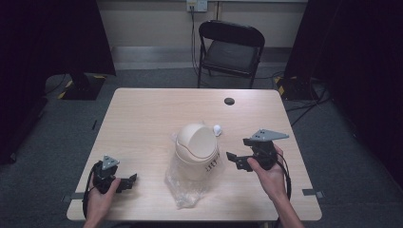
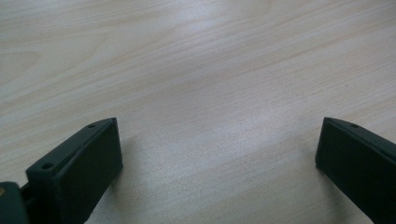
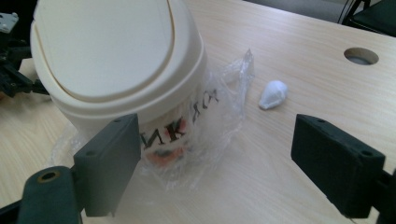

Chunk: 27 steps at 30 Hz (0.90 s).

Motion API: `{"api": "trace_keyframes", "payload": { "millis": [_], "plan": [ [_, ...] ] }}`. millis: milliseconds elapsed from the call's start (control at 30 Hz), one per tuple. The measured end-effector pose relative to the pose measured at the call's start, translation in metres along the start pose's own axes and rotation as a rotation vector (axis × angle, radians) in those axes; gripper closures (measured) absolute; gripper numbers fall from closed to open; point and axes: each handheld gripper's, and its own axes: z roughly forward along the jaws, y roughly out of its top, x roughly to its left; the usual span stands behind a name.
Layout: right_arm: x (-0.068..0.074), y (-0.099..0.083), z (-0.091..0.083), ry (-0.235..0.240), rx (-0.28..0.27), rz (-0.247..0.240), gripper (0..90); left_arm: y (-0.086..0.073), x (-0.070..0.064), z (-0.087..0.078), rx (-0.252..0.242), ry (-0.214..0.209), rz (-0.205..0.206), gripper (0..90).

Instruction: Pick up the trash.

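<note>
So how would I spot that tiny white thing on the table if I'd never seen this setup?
Start at the pale wooden table and find the cream bin with the swing lid at its middle, standing in clear crinkled plastic. Just beyond the bin, on its right, toward the round cable hole, lies the small white wad. It is the smallest loose item, lying alone on bare wood.

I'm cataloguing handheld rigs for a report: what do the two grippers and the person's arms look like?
Both the left gripper and right gripper are black, with two blocky rectangular jaws, a grey three-cornered plate on top and a trailing black cable. The forearms are bare, no sleeves.
</note>
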Motion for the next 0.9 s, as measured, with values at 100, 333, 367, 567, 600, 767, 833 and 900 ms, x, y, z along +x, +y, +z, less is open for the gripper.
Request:
{"api": "trace_keyframes", "payload": {
  "millis": [100,333,367,567,600,767,833,900],
  "plan": [
    [0.002,0.008,0.000,0.004,-0.012,-0.005,15.1,0.000,0.000,0.000,0.000,0.000,0.000,0.0],
    [0.011,0.027,0.005,0.026,-0.025,-0.037,15.1,0.000,0.000,0.000,0.000,0.000,0.000,0.0],
    [0.012,0.030,0.007,0.025,-0.024,-0.044,15.2,0.000,0.000,0.000,0.000,0.000,0.000,0.0],
    [0.016,0.037,0.029,0.051,0.000,-0.055,16.7,0.000,0.000,0.000,0.000,0.000,0.000,0.0],
    [0.016,0.038,0.033,0.052,0.006,-0.052,16.7,0.000,0.000,0.000,0.000,0.000,0.000,0.0],
    [0.017,0.038,0.045,0.061,0.032,-0.054,16.6,0.000,0.000,0.000,0.000,0.000,0.000,0.0],
    [0.016,0.038,0.047,0.057,0.034,-0.056,16.6,0.000,0.000,0.000,0.000,0.000,0.000,0.0],
    [0.014,0.036,0.050,0.046,0.047,-0.051,16.8,0.000,0.000,0.000,0.000,0.000,0.000,0.0]
  ]
}}
